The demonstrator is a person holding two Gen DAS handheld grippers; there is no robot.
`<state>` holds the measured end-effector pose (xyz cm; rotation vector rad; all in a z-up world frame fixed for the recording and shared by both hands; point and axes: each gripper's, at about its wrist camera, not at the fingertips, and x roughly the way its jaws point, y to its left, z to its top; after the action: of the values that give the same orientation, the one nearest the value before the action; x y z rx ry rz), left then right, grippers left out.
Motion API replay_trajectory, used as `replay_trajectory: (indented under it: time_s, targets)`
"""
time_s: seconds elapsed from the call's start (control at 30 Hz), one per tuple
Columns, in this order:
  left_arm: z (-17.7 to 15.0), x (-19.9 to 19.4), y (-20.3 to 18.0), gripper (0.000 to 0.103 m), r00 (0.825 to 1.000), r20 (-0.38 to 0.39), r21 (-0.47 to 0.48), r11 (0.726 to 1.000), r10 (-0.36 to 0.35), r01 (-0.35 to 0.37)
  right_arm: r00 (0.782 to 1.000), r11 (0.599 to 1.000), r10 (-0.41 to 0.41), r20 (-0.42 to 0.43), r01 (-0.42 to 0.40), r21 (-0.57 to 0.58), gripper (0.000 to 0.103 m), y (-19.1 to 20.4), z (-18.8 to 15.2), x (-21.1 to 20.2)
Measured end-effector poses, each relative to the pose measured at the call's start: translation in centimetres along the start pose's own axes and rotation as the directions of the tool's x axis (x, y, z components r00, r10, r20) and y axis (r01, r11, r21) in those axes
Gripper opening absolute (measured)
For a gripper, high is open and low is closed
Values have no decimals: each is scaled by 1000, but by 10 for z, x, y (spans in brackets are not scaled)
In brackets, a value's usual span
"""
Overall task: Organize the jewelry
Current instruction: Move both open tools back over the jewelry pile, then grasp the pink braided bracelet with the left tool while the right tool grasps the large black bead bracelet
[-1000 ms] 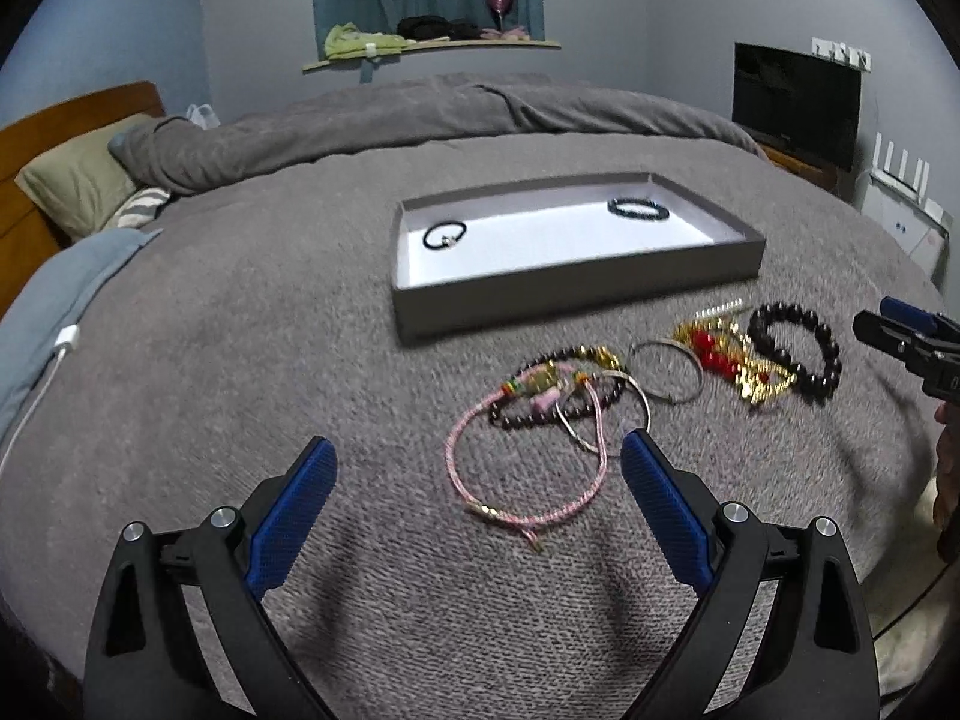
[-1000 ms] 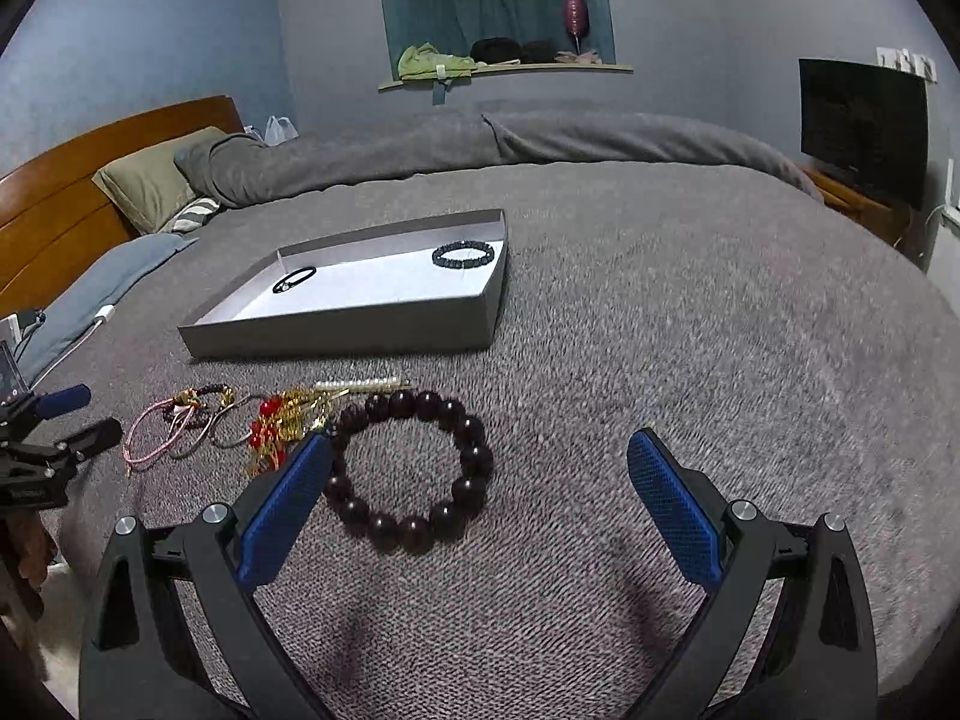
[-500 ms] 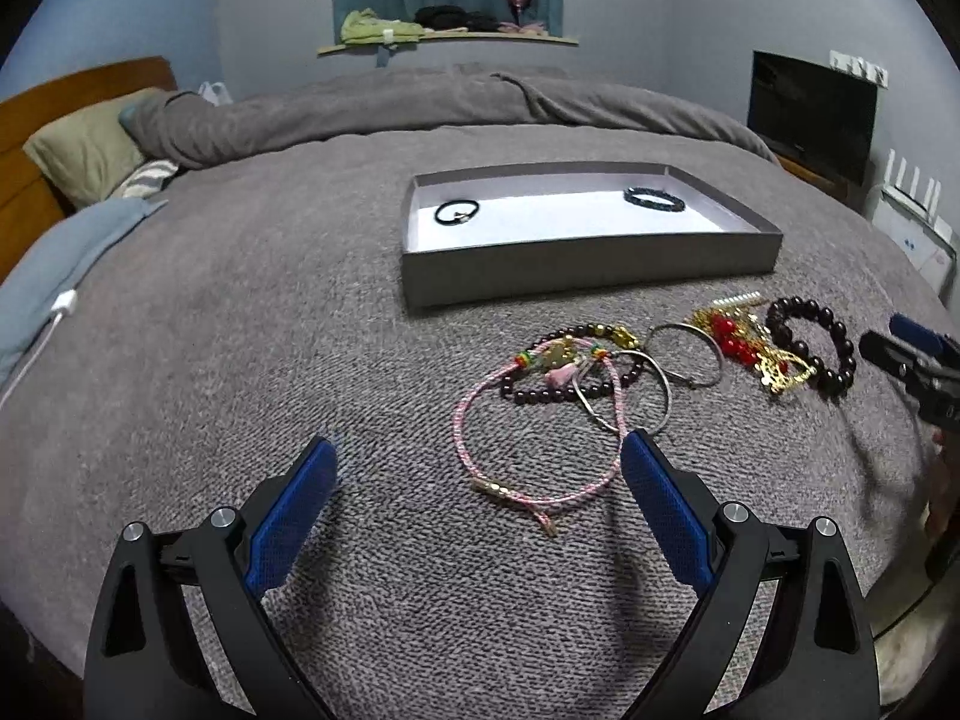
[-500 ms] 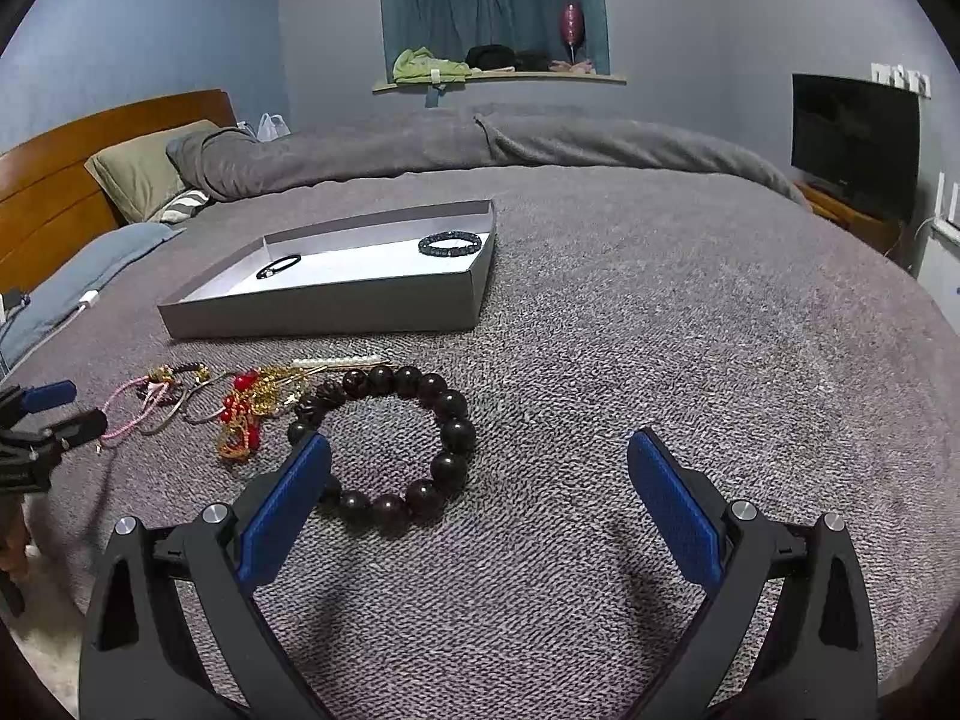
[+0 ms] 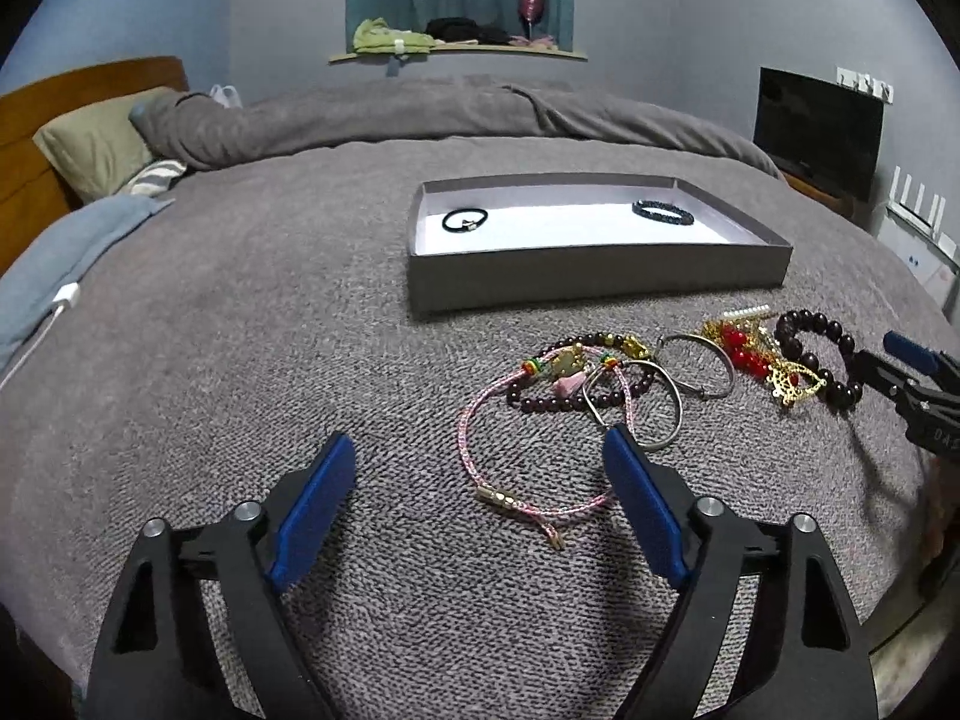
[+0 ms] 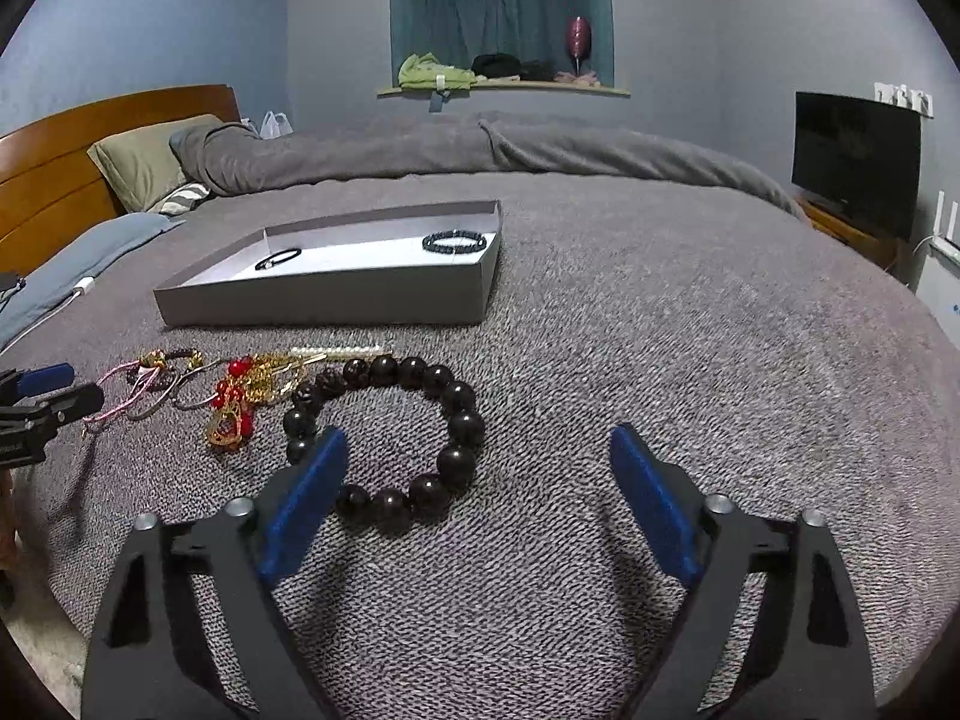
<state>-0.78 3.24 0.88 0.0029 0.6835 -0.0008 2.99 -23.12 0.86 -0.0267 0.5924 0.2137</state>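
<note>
Just ahead of the right gripper (image 6: pixel 477 474), jaws wide, empty and lately narrowing, the dark bead bracelet (image 6: pixel 384 438) lies flat on the bedspread (image 6: pixel 660 360), its left-hand beads beside the left pad; the tray (image 6: pixel 324 306) sits beyond.

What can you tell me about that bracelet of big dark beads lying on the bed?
The dark bead bracelet is a closed ring of large, glossy, near-black round beads, wood-like in look. It lies flat on the grey blanket, in front of the grey tray. Its far left beads lie against the gold and red jewelry. Nothing grips it.
</note>
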Motion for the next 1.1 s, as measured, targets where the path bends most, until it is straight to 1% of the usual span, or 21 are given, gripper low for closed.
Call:
replay_trajectory:
  time_s: [0.07,0.13,0.2,0.3,0.43,0.5,0.57,0.7,0.77,0.83,0.87,0.93,1.0,1.03,1.1]
  targets:
    - [-1,2,0,79,1000,-5,-1,1000,0,0,1000,1000,2,-5,-2,-3,76,0,0,1]
    - [-2,4,0,72,1000,-14,1,1000,-3,3,1000,1000,6,-13,-6,-8,71,1,0,3]
    - [-3,6,1,66,1000,-21,1,1000,-8,8,1000,1000,6,-22,-7,-11,62,1,1,5]
    - [-4,6,1,61,999,-21,3,1000,-24,24,999,1000,18,-33,-18,-14,55,1,1,7]
    - [-6,7,1,58,999,-25,5,1000,-29,30,998,999,26,-51,-27,-23,49,2,2,11]
    - [-6,9,3,53,999,-33,-7,999,-36,36,997,999,37,-68,-38,-13,45,2,4,14]
    - [-6,11,5,49,998,-41,-20,999,-49,48,995,999,48,-83,-48,-3,42,1,5,18]
    - [-6,13,6,37,997,-53,-27,998,-56,54,993,998,55,-105,-56,-6,37,3,6,22]
    - [-6,14,6,33,997,-56,-27,998,-55,54,992,998,62,-113,-64,-8,33,4,7,23]
    - [-6,13,6,26,997,-55,-27,998,-59,58,991,998,61,-121,-64,-18,29,7,7,24]
    - [-6,13,6,20,997,-56,-29,998,-62,61,990,998,63,-124,-66,-20,29,8,7,24]
    - [-5,13,9,13,996,-61,-37,997,-67,65,989,997,74,-131,-77,-16,22,7,8,24]
    - [-4,13,12,6,995,-70,-44,997,-69,66,988,996,83,-134,-85,-12,18,6,10,25]
    - [-3,13,13,4,995,-73,-47,997,-67,64,988,996,87,-128,-89,-11,14,5,11,24]
    - [-1,12,14,3,995,-75,-47,997,-71,68,989,996,92,-115,-94,-6,14,3,13,21]
